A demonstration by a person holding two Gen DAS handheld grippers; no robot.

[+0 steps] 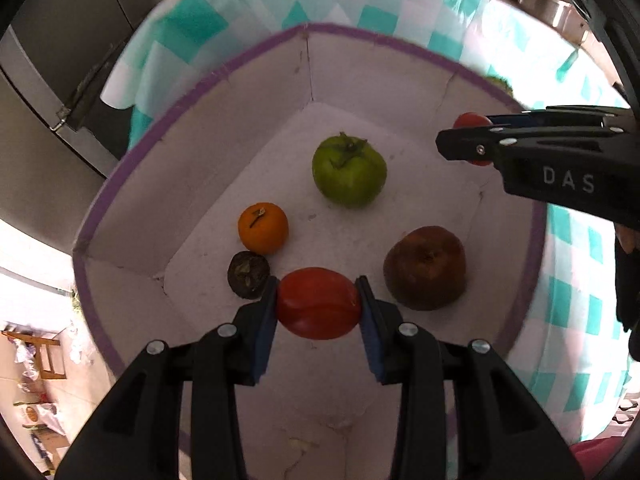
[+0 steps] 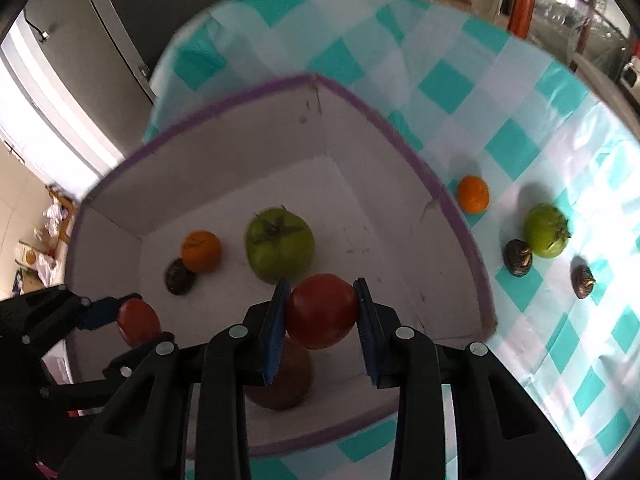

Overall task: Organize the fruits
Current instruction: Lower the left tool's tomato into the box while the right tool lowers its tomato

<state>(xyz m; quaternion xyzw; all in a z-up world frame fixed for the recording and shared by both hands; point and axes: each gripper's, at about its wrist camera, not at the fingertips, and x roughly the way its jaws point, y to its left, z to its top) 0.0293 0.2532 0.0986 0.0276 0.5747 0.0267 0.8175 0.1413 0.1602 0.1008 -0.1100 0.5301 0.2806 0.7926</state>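
Midway through the sorting, both grippers hang over the purple-rimmed box [image 1: 224, 76], the left gripper [image 1: 319, 304] with fingers closed on a red tomato [image 1: 318, 303] and the right gripper [image 2: 320, 311] clamping a second red tomato [image 2: 321, 310]. Already in the box lie a green tomato [image 1: 349, 170], an orange [image 1: 263, 227], a dark brown fruit [image 1: 425, 267] and a small dark fruit [image 1: 248, 275]. Still out on the checked table [image 2: 532, 148], toward its right edge, wait another orange [image 2: 473, 194], a green tomato [image 2: 546, 230] and two small dark fruits [image 2: 518, 257]; "DAS" is printed on the right gripper.

White letters "DAS" on the black right gripper [image 1: 464, 142] body
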